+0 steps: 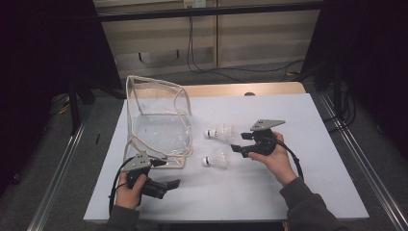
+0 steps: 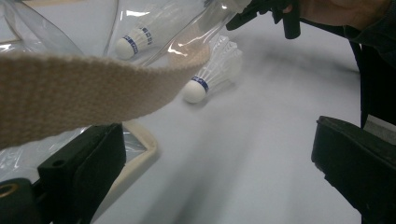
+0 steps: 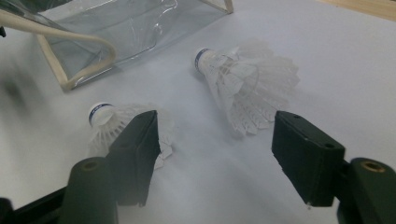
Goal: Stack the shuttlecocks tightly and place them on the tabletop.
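Two white feather shuttlecocks lie on the white table top (image 1: 308,187), one farther back (image 1: 219,132) and one nearer (image 1: 215,160). My right gripper (image 1: 239,142) hovers just to their right, jaws open and empty. In the right gripper view the gripper (image 3: 215,154) faces both: one shuttlecock (image 3: 243,88) lies ahead between the jaws' lines, the other (image 3: 105,123) is partly behind the left jaw. My left gripper (image 1: 167,173) stands open at the front edge of a clear bag (image 1: 156,120) with beige trim. The bag's beige strap (image 2: 93,88) crosses above its left jaw.
The bag stands open and upright at the table's left back. A wooden strip (image 1: 240,89) runs along the far edge of the table. Metal rails (image 1: 356,159) flank both sides. The other hand's gripper (image 2: 266,9) shows at the top of the left gripper view.
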### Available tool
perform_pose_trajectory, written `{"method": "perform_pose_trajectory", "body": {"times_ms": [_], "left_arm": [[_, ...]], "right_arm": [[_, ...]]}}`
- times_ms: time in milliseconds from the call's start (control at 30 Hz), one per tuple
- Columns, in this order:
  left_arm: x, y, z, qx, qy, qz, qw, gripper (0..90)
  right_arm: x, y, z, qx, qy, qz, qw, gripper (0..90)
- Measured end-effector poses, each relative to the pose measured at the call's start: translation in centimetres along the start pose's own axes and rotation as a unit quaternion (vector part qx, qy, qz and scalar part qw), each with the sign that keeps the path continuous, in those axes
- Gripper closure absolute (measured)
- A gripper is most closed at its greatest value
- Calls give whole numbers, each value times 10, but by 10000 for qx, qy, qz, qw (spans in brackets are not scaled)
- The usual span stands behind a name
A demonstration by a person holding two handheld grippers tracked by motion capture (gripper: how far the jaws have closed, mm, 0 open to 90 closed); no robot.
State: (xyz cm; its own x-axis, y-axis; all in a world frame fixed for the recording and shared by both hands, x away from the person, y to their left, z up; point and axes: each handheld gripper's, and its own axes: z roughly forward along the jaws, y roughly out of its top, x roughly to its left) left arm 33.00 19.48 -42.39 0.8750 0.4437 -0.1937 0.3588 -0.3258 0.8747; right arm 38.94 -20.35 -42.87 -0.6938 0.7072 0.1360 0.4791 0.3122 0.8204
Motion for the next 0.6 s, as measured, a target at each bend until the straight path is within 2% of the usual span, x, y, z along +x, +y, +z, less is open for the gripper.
{"method": "perform_pose_trajectory", "body": {"times_ms": [500,600], "left_arm": [[-1,0,0,-16,-8,-5,10000,32],[-1,0,0,-21,-17,-2,10000,32]], "right_arm": [[9,-6,-11,-181,40,82,9998,187],[10,-7,-13,-119,57,104,9999,164]]}}
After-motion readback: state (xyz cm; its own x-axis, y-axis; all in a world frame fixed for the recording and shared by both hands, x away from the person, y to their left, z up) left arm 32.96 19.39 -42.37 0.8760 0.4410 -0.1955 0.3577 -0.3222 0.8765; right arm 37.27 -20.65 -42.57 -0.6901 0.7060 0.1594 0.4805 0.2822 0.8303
